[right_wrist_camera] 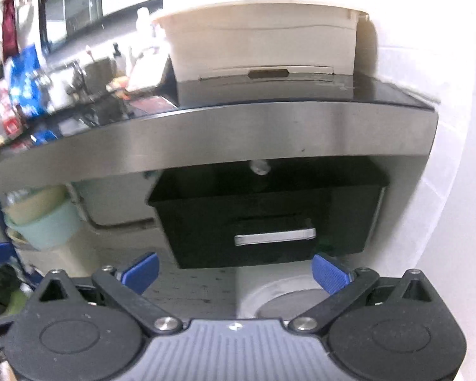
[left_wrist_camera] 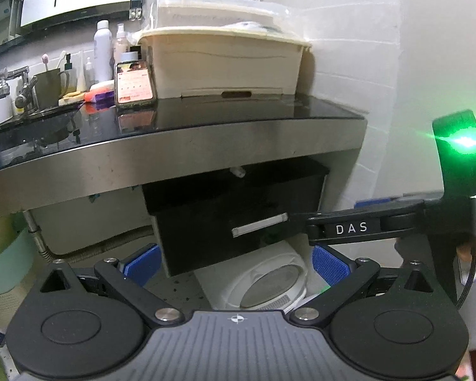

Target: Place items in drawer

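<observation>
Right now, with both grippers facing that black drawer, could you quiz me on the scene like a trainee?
1. True or false: the black drawer under the counter is pulled open.
2. What stands propped on the counter beside the cream storage box? A) phone B) kettle C) plate
3. The right gripper is open or shut?

Key:
1. True.
2. A, the phone.
3. Open and empty; so is the left gripper.
</observation>
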Demonstrator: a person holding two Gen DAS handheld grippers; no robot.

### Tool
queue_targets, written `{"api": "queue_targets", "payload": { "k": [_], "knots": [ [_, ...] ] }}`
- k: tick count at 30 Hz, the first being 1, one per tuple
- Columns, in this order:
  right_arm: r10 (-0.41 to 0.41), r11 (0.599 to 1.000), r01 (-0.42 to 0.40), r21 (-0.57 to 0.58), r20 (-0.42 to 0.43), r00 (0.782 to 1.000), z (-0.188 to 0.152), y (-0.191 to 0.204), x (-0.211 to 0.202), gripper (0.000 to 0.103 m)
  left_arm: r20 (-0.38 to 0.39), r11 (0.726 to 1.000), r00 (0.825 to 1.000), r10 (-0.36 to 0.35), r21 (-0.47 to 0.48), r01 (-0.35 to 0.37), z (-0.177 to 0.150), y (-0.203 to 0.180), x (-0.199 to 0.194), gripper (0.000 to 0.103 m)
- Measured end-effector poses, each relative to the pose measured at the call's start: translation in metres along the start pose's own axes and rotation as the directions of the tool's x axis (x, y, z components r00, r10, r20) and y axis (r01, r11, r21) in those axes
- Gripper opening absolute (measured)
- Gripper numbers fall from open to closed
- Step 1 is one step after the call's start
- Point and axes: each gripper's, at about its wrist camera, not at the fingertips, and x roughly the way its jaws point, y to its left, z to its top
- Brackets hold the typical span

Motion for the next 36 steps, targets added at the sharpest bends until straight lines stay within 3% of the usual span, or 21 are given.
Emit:
{"api": "queue_targets", "payload": {
  "k": [6, 18, 23, 29, 36],
  "knots": [
    [-0.066, 0.997, 0.067, 0.034, -0.029, 0.997, -0.009, -0.003, -0.017, 0.103, 0.039, 0.999, 0.999, 0.026, 0.018, -0.026, 0.005, 0.003, -0.017, 0.103],
    [-0.164, 0.986, 0.162, 0.045, 0.057, 0.985, 0.002, 0.008, -0.067, 0.103, 0.035, 0.996, 0.996, 0.087, -0.036, -0.086, 0.011, 0.008, -0.031, 0.102],
    [-0.215, 0.975, 0.212, 0.061, 0.037, 0.976, 0.006, 0.011, -0.077, 0.103, 0.046, 0.991, 0.990, 0.130, -0.012, -0.130, 0.017, 0.002, -0.037, 0.103],
    [-0.201, 0.980, 0.201, -0.008, -0.069, 0.977, 0.015, 0.017, -0.079, 0.103, -0.023, 0.982, 0.984, 0.177, -0.069, -0.178, 0.028, 0.003, -0.026, 0.103],
    [-0.231, 0.971, 0.234, 0.043, -0.064, 0.971, 0.015, 0.015, -0.080, 0.103, -0.092, 0.983, 0.987, 0.135, -0.110, -0.144, 0.031, 0.010, -0.006, 0.103]
  ]
}}
